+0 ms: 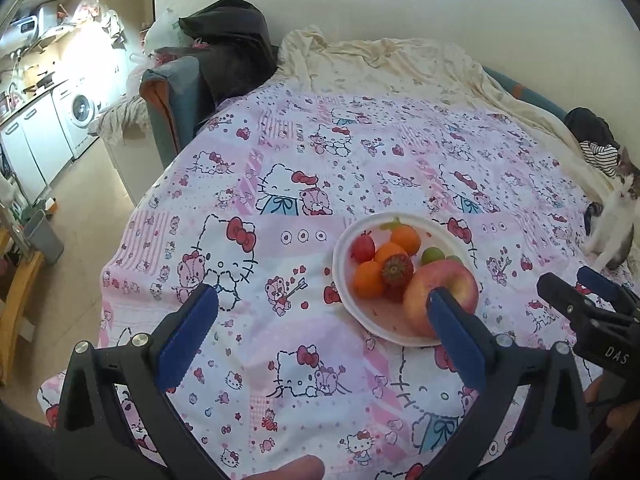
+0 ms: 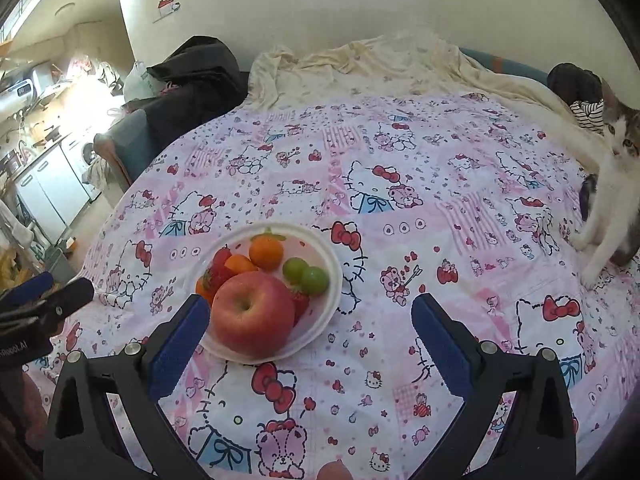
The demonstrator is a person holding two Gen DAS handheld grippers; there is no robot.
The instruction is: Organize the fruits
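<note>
red apple (image 2: 252,314), oranges, grapes — on white plate (image 2: 334,280)

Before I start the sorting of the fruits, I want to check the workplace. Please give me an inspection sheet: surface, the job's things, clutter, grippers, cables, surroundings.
Surface: pink and white cartoon-print cloth covering the bed, lying flat.
Job's things: round white plate holding one large red apple, small oranges, red strawberries and two green grapes, all piled together.
Clutter: white and grey cat sitting at the right edge of the cloth, apart from the plate.
Grippers: left gripper and right gripper both empty, jaws wide open, short of the plate.
Cables: nothing seen.
Surroundings: crumpled cream sheet behind; dark clothes; kitchen with washing machine far left.
</note>
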